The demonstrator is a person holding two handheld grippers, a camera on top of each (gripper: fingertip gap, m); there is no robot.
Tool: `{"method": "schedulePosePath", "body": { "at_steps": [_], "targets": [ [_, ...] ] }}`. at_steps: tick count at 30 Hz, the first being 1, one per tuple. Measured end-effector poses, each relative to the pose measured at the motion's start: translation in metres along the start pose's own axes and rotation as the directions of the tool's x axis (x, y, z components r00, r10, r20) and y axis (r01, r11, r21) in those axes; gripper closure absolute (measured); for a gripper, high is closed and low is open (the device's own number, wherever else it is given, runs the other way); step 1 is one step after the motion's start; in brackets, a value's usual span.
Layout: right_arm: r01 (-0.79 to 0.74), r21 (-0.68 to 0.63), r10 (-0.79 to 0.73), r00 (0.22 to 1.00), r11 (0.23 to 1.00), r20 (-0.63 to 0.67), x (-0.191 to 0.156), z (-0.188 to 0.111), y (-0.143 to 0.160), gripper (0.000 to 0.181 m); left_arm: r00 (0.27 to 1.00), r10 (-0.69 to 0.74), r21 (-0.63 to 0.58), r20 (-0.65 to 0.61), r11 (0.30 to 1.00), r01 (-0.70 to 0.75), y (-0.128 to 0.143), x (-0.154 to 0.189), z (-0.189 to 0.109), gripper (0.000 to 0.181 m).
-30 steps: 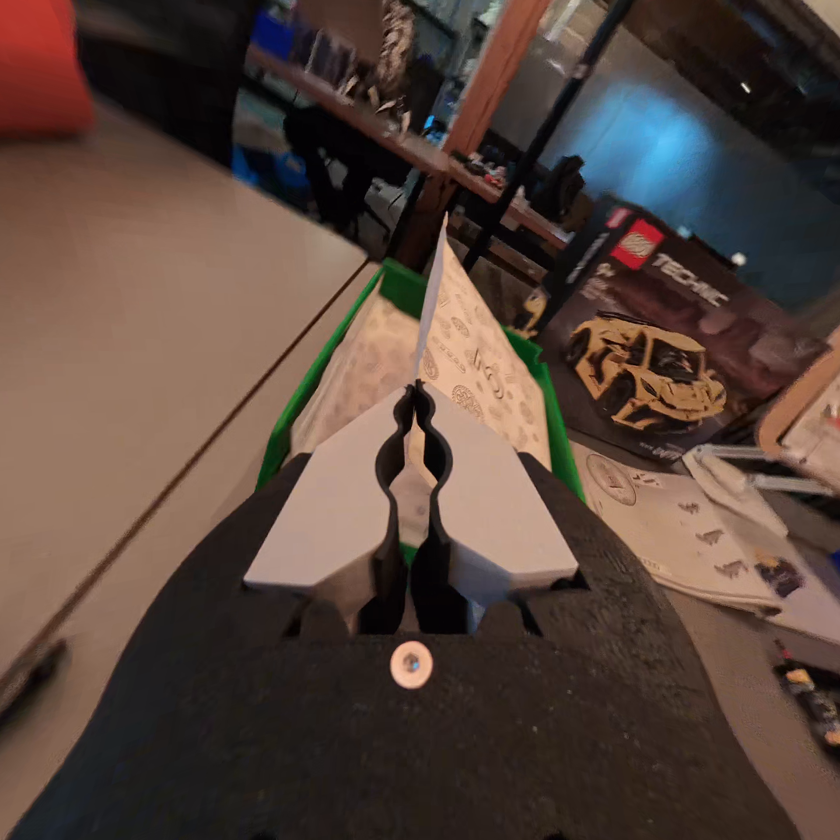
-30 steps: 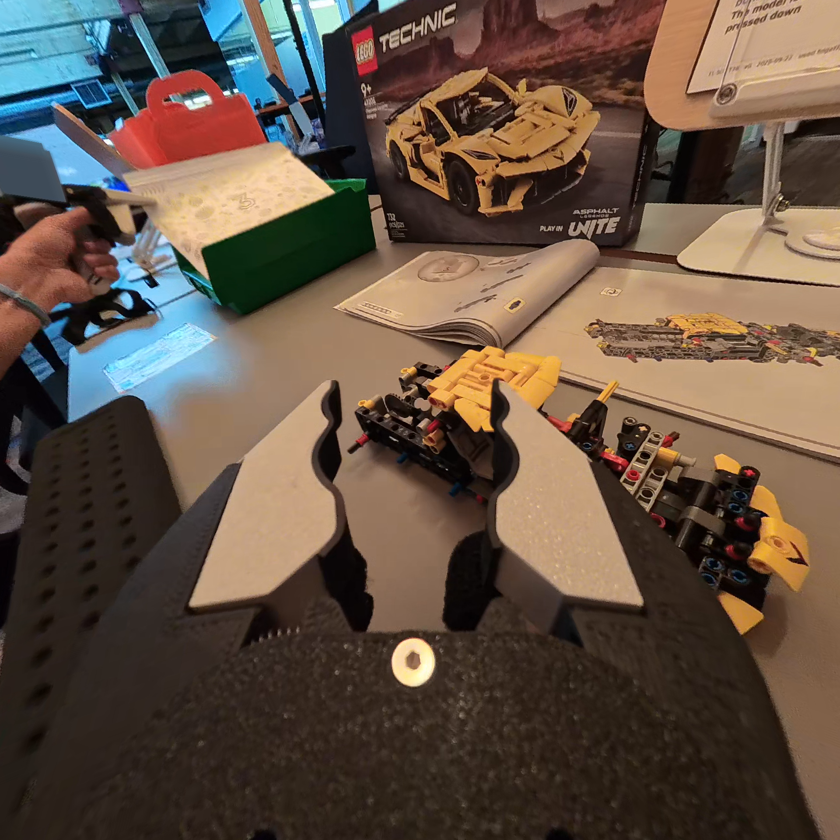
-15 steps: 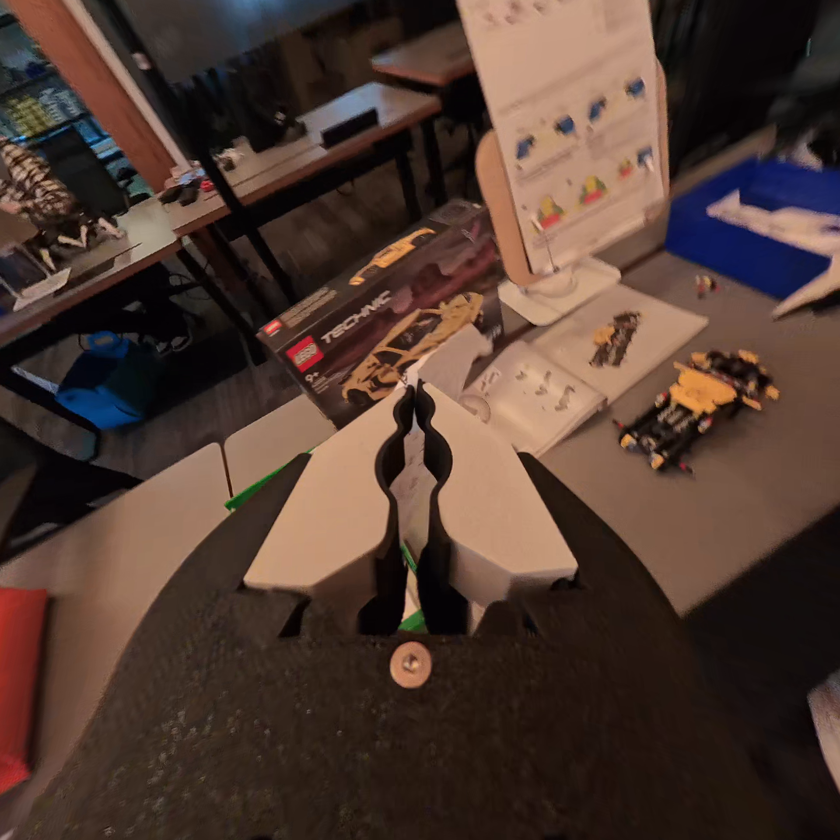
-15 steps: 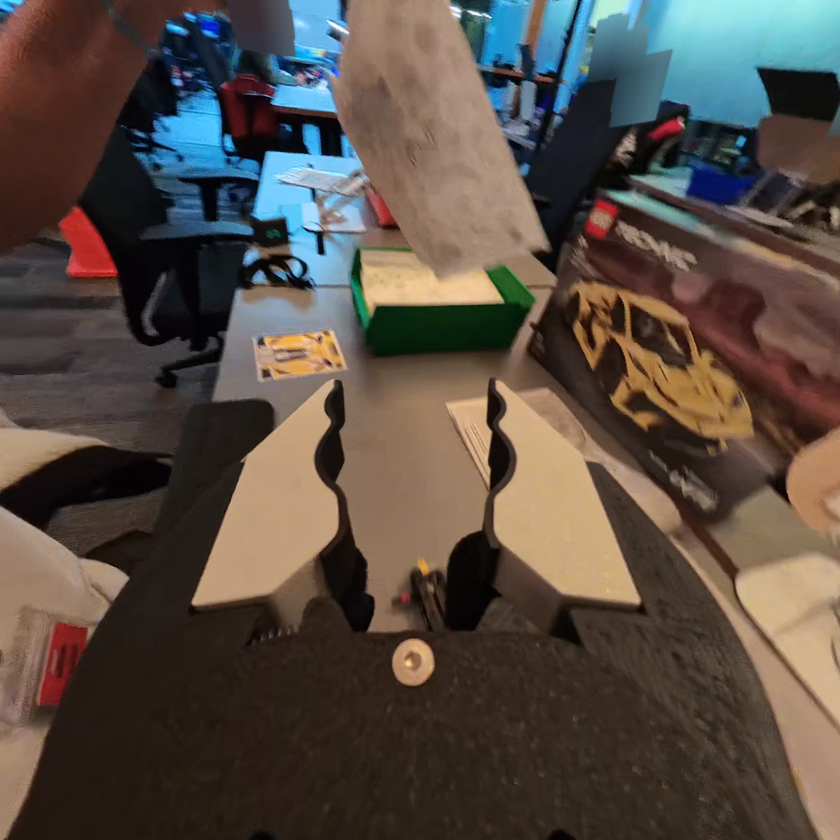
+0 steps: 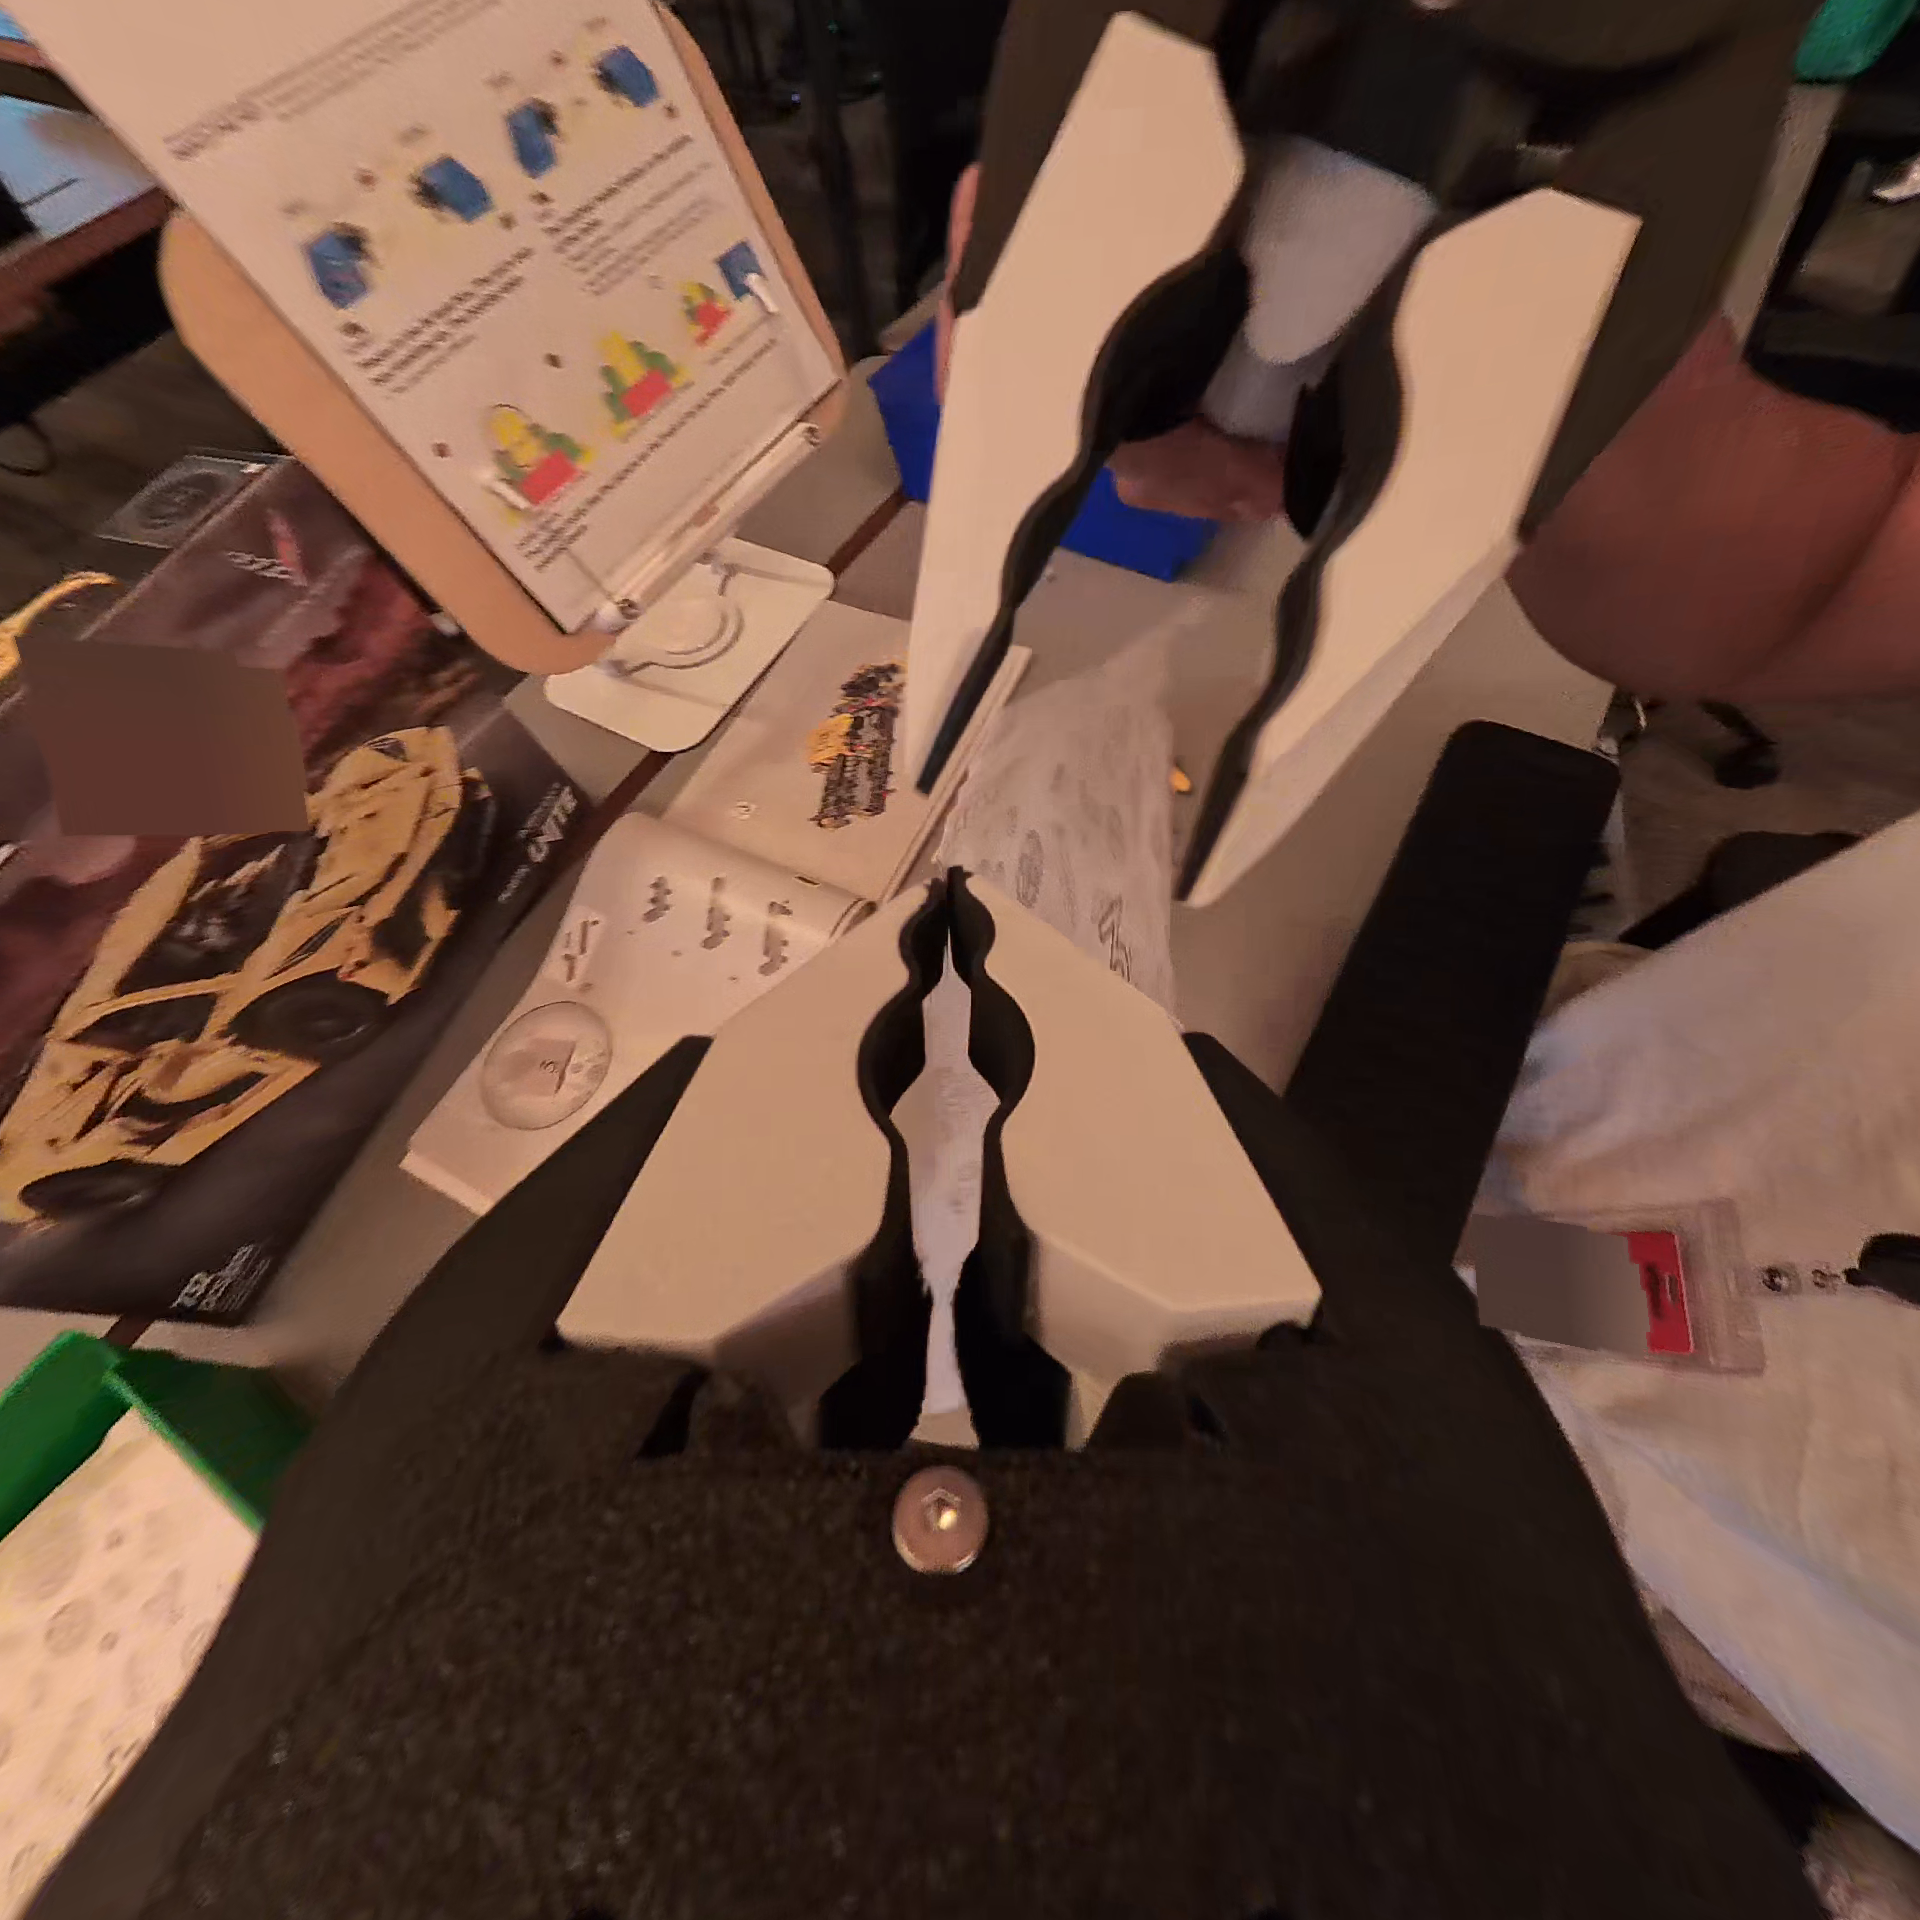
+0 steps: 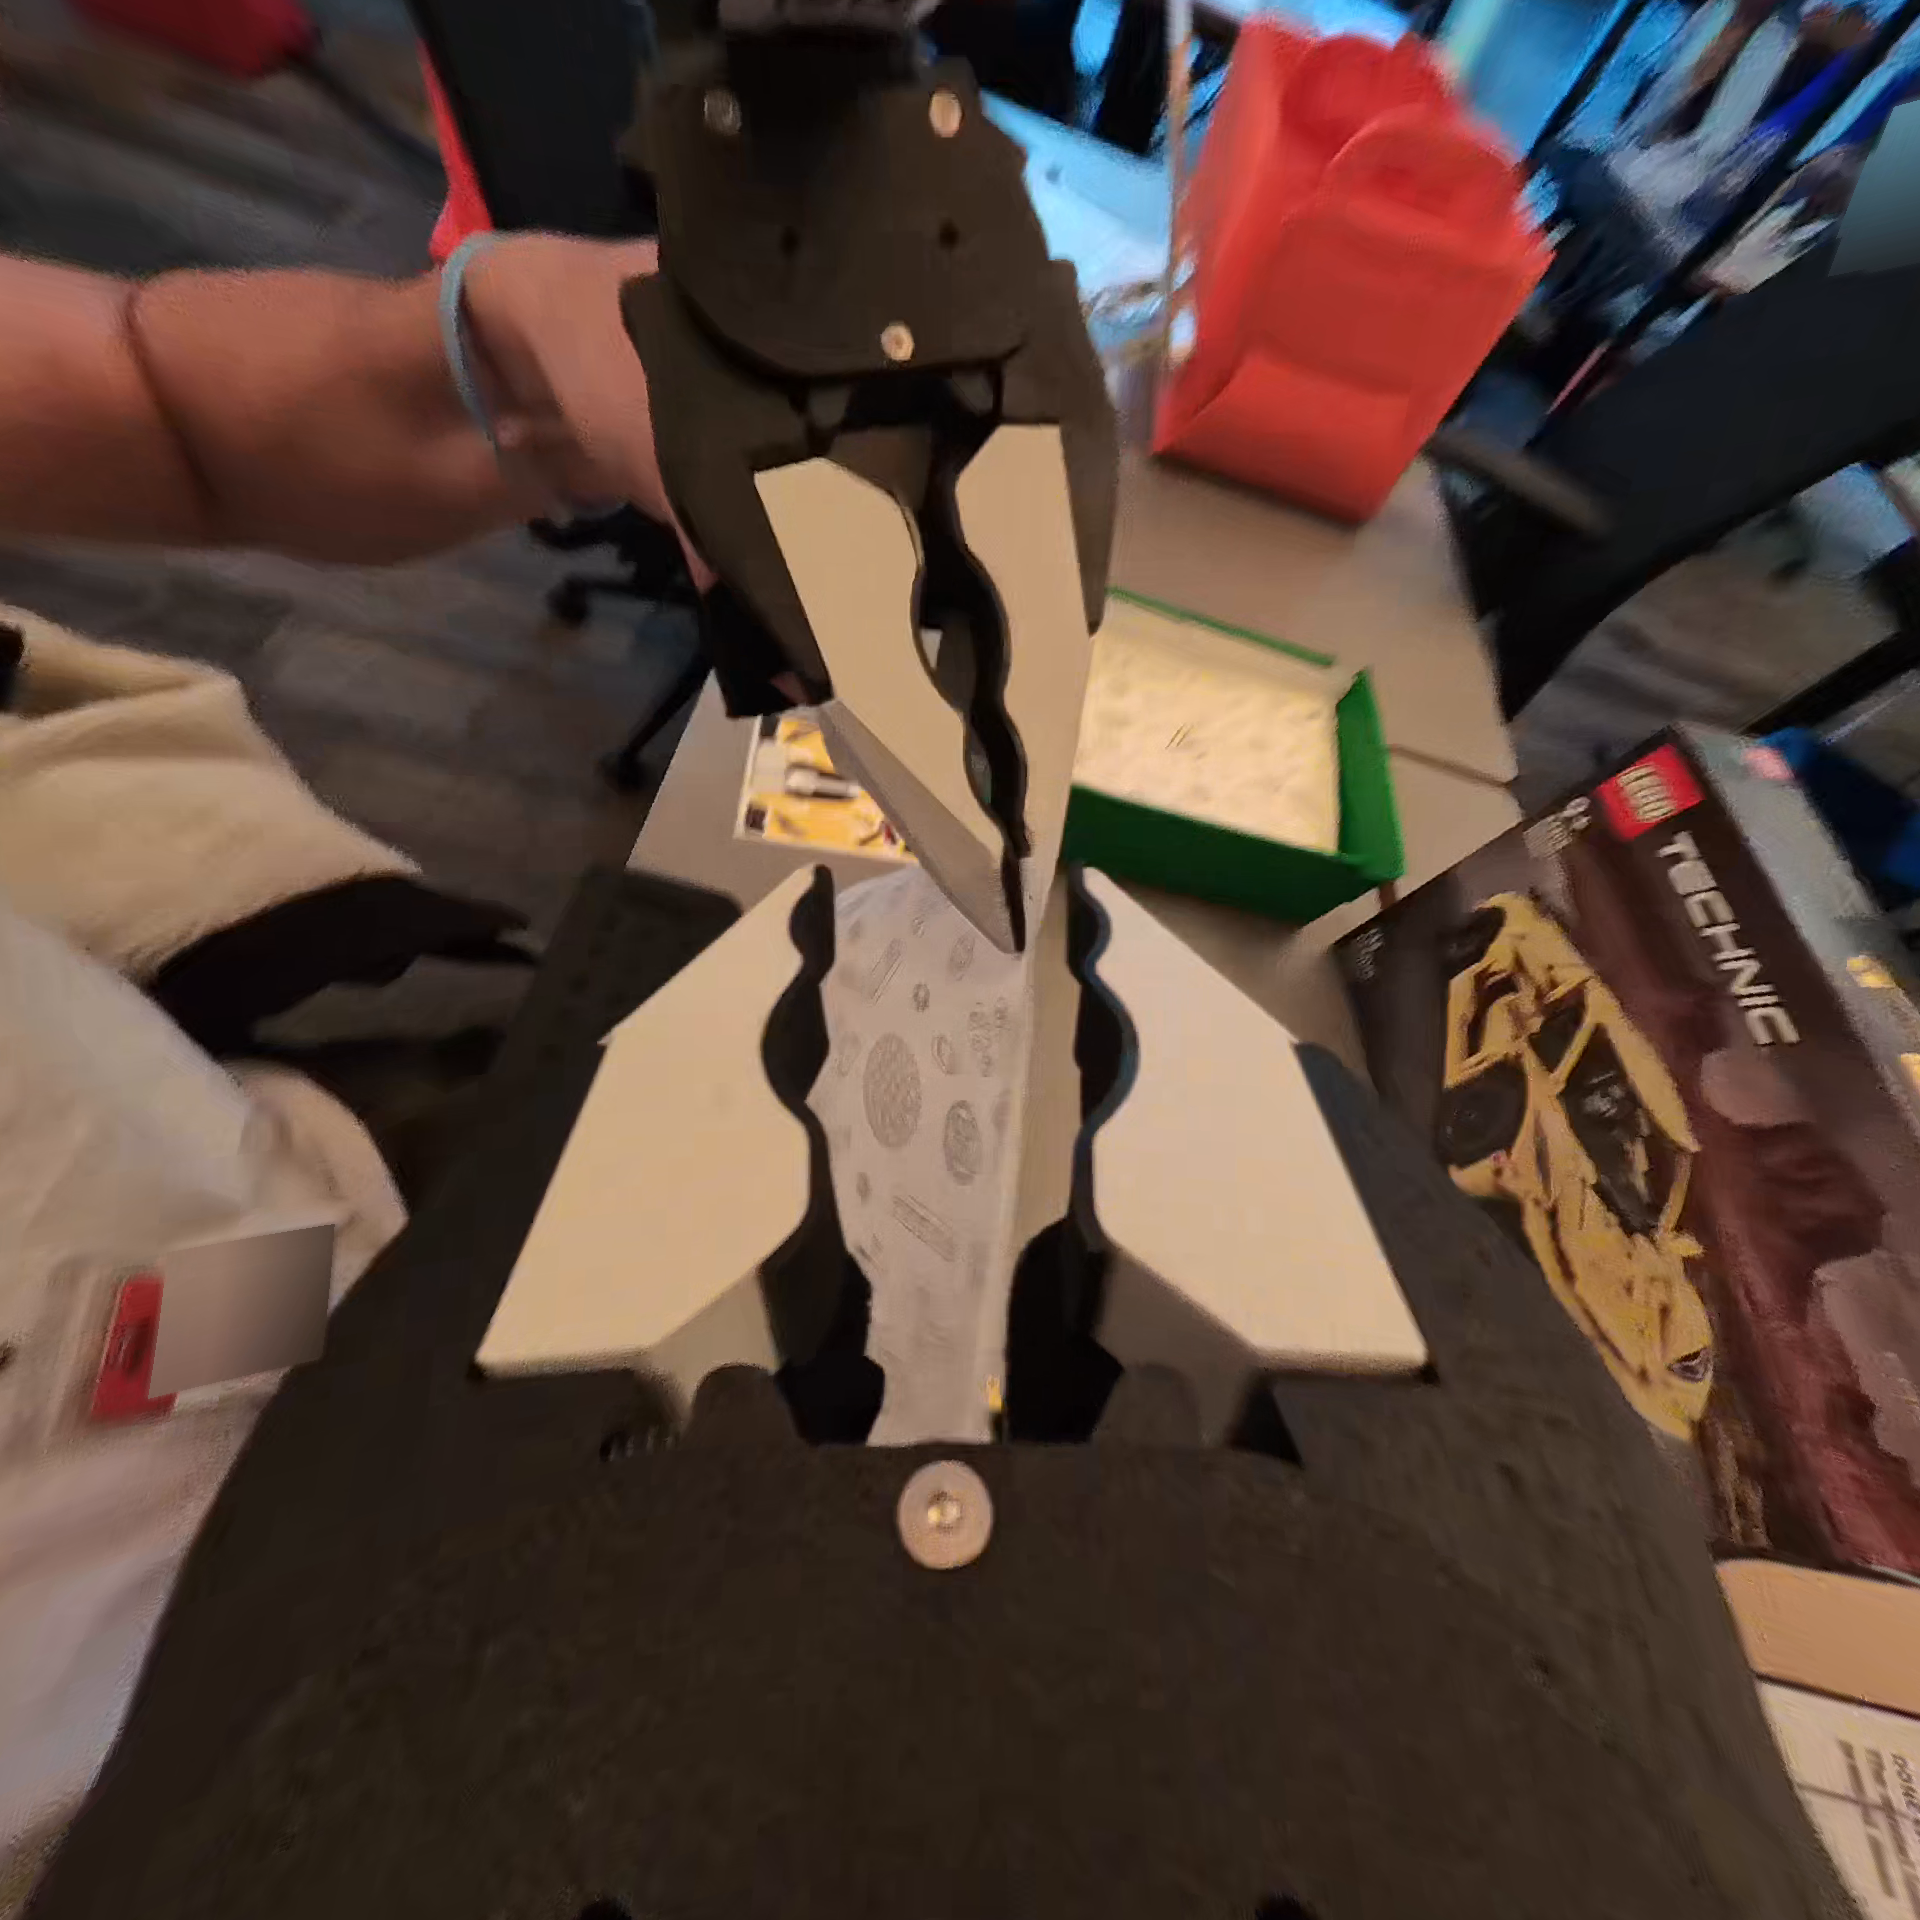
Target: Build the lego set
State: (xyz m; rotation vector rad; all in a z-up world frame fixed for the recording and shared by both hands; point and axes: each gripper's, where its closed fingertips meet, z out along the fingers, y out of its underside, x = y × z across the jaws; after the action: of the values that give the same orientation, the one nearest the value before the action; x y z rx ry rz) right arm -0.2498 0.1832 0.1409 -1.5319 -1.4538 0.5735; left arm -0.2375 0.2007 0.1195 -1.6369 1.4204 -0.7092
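Note:
A white paper parts bag (image 5: 1060, 831) printed with grey part outlines hangs in the air between the two grippers. My left gripper (image 5: 948, 896) is shut on its top edge; the paper shows between its pads. It comes in from above in the right wrist view (image 6: 1013, 914), tips pinched on the bag (image 6: 925, 1091). My right gripper (image 6: 948, 878) is open, with the bag between its fingers and clear of both. In the left wrist view it (image 5: 1055, 831) reaches down from the top, one finger on each side of the bag. The car model is hidden.
The set's box (image 6: 1610, 1091) lies at the right and the green bin (image 6: 1226, 842) with more white bags behind it. An open booklet (image 5: 665, 966), an instruction stand (image 5: 499, 260) and a blue bin (image 5: 1122, 520) are on the table. A red bag (image 6: 1340, 260) stands far back. Left and right tips are no more than a few centimetres apart.
My left gripper lifted the bag out of the green bin and swung it right, over the table. My right gripper rose from the car model and came around the bag.

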Motion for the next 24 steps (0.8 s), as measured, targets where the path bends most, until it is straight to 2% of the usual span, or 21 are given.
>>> {"method": "schedulePosePath", "body": {
  "at_steps": [5, 8, 12, 16, 18, 21, 24],
  "targets": [
    [0.066, -0.036, -0.066, 0.998, 0.997, -0.006, -0.005, 0.000, 0.015, 0.170, 0.998, 0.050, -0.028, -0.025, 0.998, -0.051, 0.011, 0.015, 0.012, 0.181],
    [0.099, -0.078, -0.102, 0.994, 0.992, -0.037, -0.004, 0.003, 0.022, 0.178, 0.997, 0.071, -0.048, -0.017, 0.996, -0.072, 0.017, 0.015, 0.013, 0.181],
    [0.147, -0.103, -0.150, 0.988, 0.984, -0.028, -0.007, 0.008, 0.023, 0.181, 0.996, 0.070, -0.042, -0.056, 0.996, -0.073, 0.021, 0.017, 0.012, 0.181],
    [0.252, -0.100, -0.251, 0.968, 0.963, 0.024, -0.019, 0.009, 0.028, 0.181, 0.963, -0.029, 0.032, -0.270, 0.999, 0.040, 0.026, 0.030, 0.011, 0.181],
    [0.307, -0.127, -0.301, 0.952, 0.943, 0.059, -0.024, 0.013, 0.039, 0.181, 0.938, -0.064, 0.017, -0.341, 0.997, 0.075, 0.035, 0.035, 0.017, 0.181],
    [0.371, -0.161, -0.360, 0.928, 0.915, 0.094, -0.026, 0.018, 0.056, 0.181, 0.931, -0.087, -0.008, -0.355, 0.996, 0.090, 0.046, 0.034, 0.028, 0.181],
    [0.381, -0.100, -0.366, 0.920, 0.919, 0.139, -0.033, 0.015, 0.059, 0.181, 0.902, -0.109, 0.000, -0.419, 0.993, 0.120, 0.048, 0.041, 0.029, 0.181]
  ]
}}
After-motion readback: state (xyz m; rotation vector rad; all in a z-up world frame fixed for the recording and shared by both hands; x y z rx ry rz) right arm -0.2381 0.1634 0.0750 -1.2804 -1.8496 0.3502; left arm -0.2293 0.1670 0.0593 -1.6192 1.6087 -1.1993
